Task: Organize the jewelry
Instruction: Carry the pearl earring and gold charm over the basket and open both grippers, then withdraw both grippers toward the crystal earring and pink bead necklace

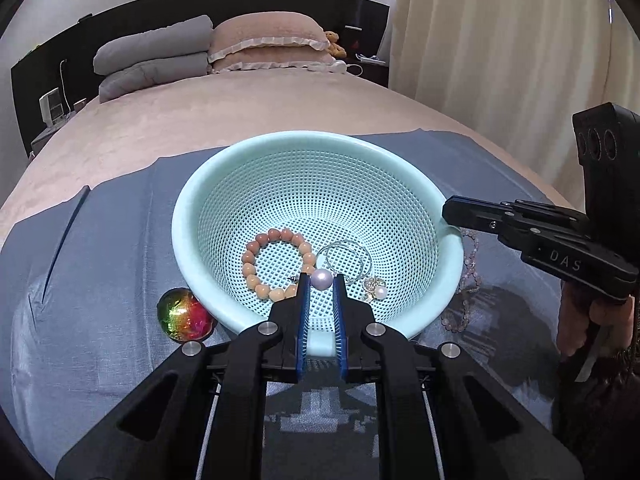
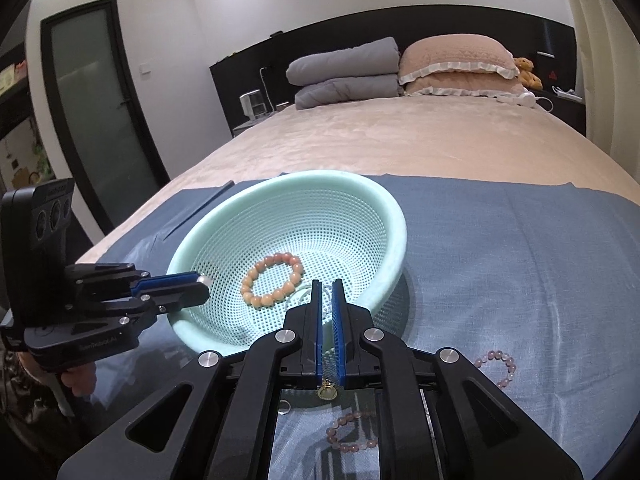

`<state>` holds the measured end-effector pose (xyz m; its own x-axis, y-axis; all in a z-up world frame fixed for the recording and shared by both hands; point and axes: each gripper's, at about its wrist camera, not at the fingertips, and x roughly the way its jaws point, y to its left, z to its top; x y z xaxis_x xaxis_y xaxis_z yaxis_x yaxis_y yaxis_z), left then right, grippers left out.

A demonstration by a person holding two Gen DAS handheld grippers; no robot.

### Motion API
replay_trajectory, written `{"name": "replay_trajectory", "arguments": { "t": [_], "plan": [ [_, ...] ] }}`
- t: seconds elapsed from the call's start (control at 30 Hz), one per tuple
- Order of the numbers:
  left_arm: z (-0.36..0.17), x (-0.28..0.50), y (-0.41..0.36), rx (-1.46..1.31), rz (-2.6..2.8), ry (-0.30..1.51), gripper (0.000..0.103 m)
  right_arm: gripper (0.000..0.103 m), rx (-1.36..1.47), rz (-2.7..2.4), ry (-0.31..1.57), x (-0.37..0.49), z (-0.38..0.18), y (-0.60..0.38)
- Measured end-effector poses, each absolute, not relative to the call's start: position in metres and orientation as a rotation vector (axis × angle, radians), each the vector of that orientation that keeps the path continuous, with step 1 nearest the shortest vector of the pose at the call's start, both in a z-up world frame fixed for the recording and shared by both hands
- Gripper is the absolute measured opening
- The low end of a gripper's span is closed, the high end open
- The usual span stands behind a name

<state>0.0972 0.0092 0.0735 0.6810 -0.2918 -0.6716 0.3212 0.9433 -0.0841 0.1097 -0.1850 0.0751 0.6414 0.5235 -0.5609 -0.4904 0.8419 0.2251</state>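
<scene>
A mint green perforated basket [image 1: 200,200] [image 2: 396,216] sits on a blue cloth on the bed. Inside lie an orange bead bracelet [image 1: 256,258] [image 2: 256,276], thin silver hoops [image 1: 352,254] and a small pearl earring [image 1: 378,291]. My left gripper [image 1: 321,280] [image 2: 204,280] is shut on a large pearl [image 1: 321,279] over the basket's near rim. My right gripper [image 2: 327,286] [image 1: 450,208] hovers at the basket's right rim, jaws nearly closed with a thin gold chain and pendant [image 2: 327,392] hanging between them. A pink bead bracelet [image 2: 500,368] [image 1: 468,280] lies on the cloth outside the basket.
A shiny red-green ball [image 1: 185,314] lies left of the basket. A small ring [image 2: 285,406] lies on the cloth below my right gripper. Pillows [image 1: 264,44] and a folded grey quilt [image 1: 156,56] are at the bed's head.
</scene>
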Motion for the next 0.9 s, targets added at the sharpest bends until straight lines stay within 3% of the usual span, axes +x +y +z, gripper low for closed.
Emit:
{"name": "replay_trajectory", "arguments": {
  "t": [0.07,0.13,0.17,0.27,0.4,0.53,0.6,0.77,0.87,0.9],
  "plan": [
    [0.074,0.096,0.010,0.034,-0.352,0.746,0.016,0.014,0.064,0.558,0.651,0.108,0.076,-0.191],
    [0.075,0.095,0.010,0.029,-0.363,0.748,0.023,0.041,0.077,0.538,0.639,0.105,0.077,-0.197],
    [0.076,0.094,0.010,0.033,-0.359,0.742,0.028,0.045,0.079,0.529,0.628,0.103,0.078,-0.199],
    [0.080,0.088,0.013,0.039,-0.356,0.728,0.029,0.045,0.077,0.508,0.609,0.094,0.080,-0.209],
    [0.086,0.077,0.024,-0.004,-0.351,0.713,0.040,0.046,0.081,0.451,0.609,0.079,0.076,-0.232],
    [0.087,0.060,0.031,-0.020,-0.359,0.704,0.043,0.046,0.069,0.391,0.625,0.066,0.071,-0.253],
    [0.084,0.047,0.032,-0.004,-0.357,0.700,0.052,0.047,0.057,0.363,0.635,0.060,0.068,-0.264],
    [0.067,0.026,0.028,0.016,-0.362,0.733,0.053,0.049,0.075,0.301,0.652,0.051,0.061,-0.289],
    [0.053,0.020,0.013,0.044,-0.387,0.759,0.053,0.059,0.086,0.286,0.663,0.048,0.058,-0.294],
    [0.048,0.019,0.007,0.052,-0.403,0.767,0.053,0.067,0.082,0.277,0.662,0.048,0.056,-0.294]
  ]
}}
